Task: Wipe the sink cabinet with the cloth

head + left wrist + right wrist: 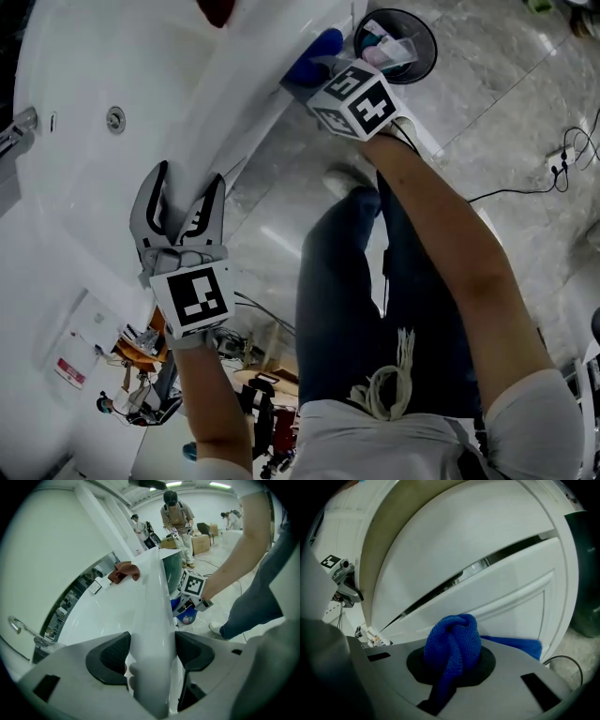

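Observation:
My right gripper is shut on a bunched blue cloth and holds it against the white sink cabinet just under the counter's rim. In the right gripper view the blue cloth bulges between the jaws of the right gripper, in front of a white cabinet door. My left gripper straddles the counter rim further along; both pads press the rim's sides. The left gripper view shows the right gripper's cube and the blue cloth below the rim.
A red-brown rag lies on the white sink counter. A faucet is at the far left. A black bin with rubbish stands beside the cabinet. A cable trails on the marble floor. People stand further back.

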A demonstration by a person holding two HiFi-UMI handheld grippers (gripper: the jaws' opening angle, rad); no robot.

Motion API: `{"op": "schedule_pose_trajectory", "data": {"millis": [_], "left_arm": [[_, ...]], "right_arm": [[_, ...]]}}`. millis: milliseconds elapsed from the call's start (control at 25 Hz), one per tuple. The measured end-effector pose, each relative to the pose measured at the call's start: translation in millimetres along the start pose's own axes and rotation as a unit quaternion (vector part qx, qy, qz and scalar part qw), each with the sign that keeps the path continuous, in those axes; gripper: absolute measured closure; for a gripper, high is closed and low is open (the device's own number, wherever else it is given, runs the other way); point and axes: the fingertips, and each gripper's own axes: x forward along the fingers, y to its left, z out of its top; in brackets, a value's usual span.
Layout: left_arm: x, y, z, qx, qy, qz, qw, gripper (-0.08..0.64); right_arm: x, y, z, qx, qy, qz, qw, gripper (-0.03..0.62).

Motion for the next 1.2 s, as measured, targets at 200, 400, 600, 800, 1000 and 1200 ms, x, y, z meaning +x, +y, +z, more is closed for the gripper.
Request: {"op": "schedule_pose_trajectory", "data": {"millis": [200, 400, 600, 800, 1000, 1200], "left_arm": [[-0.8, -0.7, 0.0, 0.000, -0.001, 0.001, 1.0000, 0.264], [-0.6, -0.5, 0.7, 0.005, -0.002, 0.003, 1.0000, 0.264], [-1.2, 2.9, 4.3, 0.012, -0.002, 0.009, 0.9999, 0.264], [-1.6, 0.5, -0.3, 0.005, -0.006, 0.004, 1.0000, 0.264], [0.1, 0.3, -1.3, 0.018, 0.000, 0.016, 0.9997, 0.264], [0.5, 0.5, -1.0, 0.023, 0.002, 0.019, 0.9996, 0.264]], "right_arm": [[7.7, 28.0, -9.1, 0.008, 0.002, 0.018, 1.000, 0.555], [15.4, 49.3, -27.1, 0.013, 0.016, 0.038, 0.999, 0.555], [19.9, 66.4, -46.7, 0.010, 0.040, 0.054, 0.998, 0.555], [25.8, 81.2, -54.7, 0.010, 0.044, 0.066, 0.997, 0.555], [29.6, 89.6, -43.1, 0.013, 0.028, 0.068, 0.997, 0.555], [29.4, 111.0, -36.1, 0.003, 0.035, 0.093, 0.995, 0.554]]}}
